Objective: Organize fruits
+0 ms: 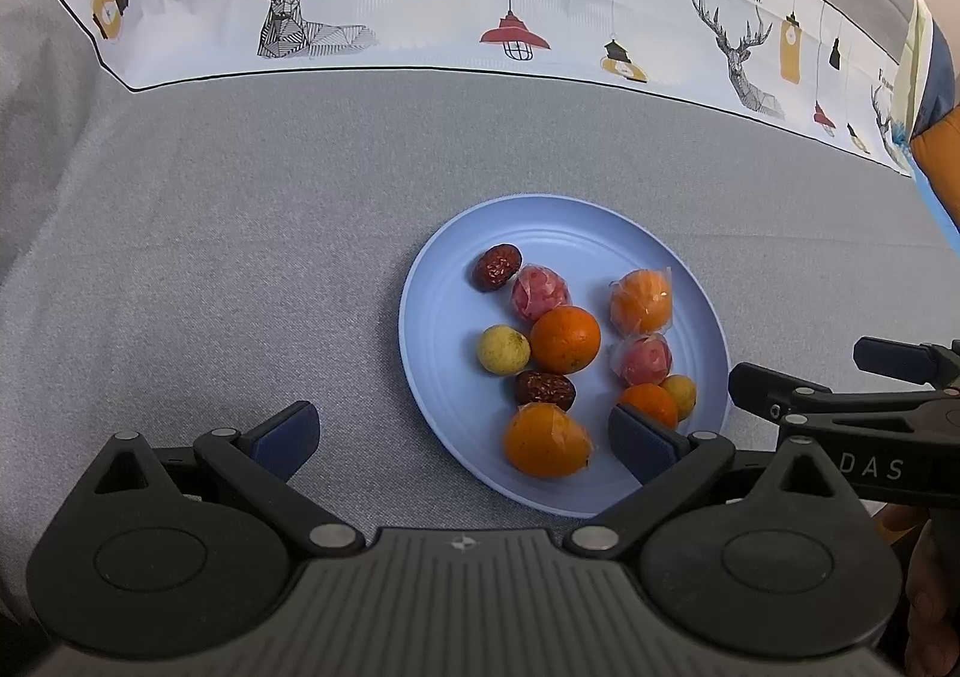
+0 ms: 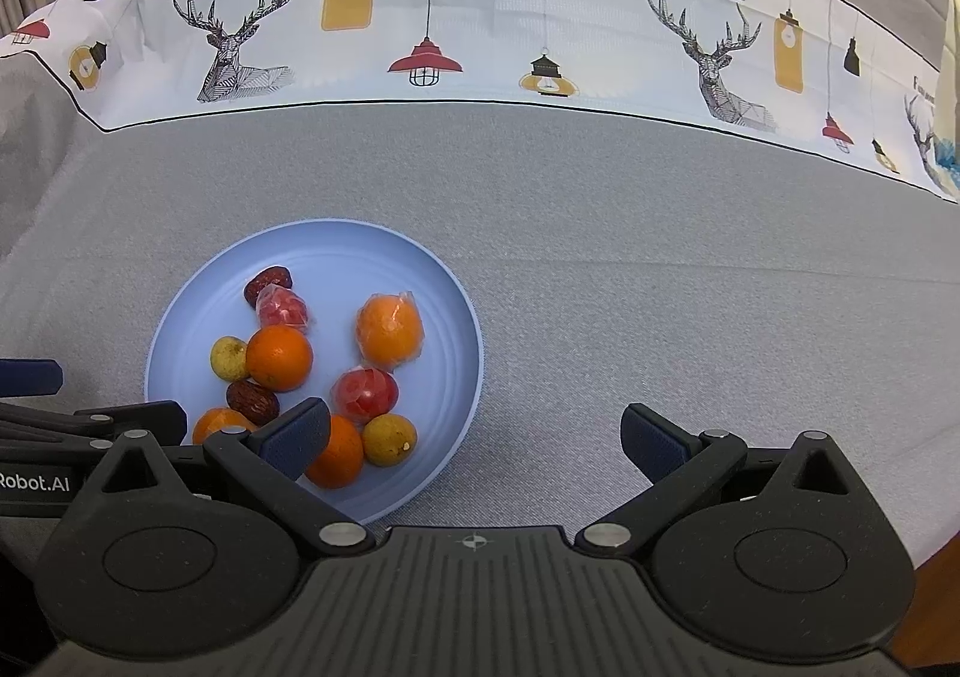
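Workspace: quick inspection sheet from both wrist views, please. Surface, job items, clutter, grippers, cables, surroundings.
Surface: grey tablecloth with a white printed border of deer and lamps at the far side.
Job's things: blue plate holds all fruit seen: two bare oranges, two wrapped orange fruits, two wrapped red fruits, two yellow-green fruits, two dark red dates.
Clutter: nothing seen off the plate.
Grippers: left gripper open, empty, one finger over the plate's near rim; right gripper open, empty, one finger over the plate.
Cables: nothing seen.
Surroundings: blue and orange object at the far right edge, unclear what.
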`<state>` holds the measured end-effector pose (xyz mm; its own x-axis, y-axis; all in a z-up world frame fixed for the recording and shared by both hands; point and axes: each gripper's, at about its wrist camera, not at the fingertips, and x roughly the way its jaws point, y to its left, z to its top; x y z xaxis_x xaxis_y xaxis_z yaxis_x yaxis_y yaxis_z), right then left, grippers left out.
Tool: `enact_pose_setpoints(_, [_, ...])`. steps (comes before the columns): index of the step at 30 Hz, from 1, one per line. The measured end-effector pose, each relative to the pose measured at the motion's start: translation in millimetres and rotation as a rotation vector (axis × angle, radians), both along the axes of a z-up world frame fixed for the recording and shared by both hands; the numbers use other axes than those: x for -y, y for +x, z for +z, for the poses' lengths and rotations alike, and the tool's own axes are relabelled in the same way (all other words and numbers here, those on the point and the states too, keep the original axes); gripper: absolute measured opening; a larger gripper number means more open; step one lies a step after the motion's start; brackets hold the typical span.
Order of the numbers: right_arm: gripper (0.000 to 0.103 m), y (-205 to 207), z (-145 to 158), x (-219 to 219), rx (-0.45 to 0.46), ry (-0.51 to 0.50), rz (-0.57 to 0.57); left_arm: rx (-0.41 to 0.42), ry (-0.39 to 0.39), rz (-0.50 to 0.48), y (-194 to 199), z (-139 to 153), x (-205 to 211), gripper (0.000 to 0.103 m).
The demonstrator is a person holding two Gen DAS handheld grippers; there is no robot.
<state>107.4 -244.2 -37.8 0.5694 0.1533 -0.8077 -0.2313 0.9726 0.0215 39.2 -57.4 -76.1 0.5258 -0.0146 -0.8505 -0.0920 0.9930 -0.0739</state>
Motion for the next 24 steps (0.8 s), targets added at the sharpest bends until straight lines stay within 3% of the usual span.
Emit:
enact_pose_setpoints(17, [0.102, 0, 7, 4, 0.028, 0.029, -0.015, 0.025, -0.002, 0.0, -2, 6, 1, 0.103])
enact_pose_setpoints(24, [0.102, 1, 11, 6, 0.051, 0.063, -0.029, 0.031, -0.042, 0.007, 0, 9, -1, 0.103])
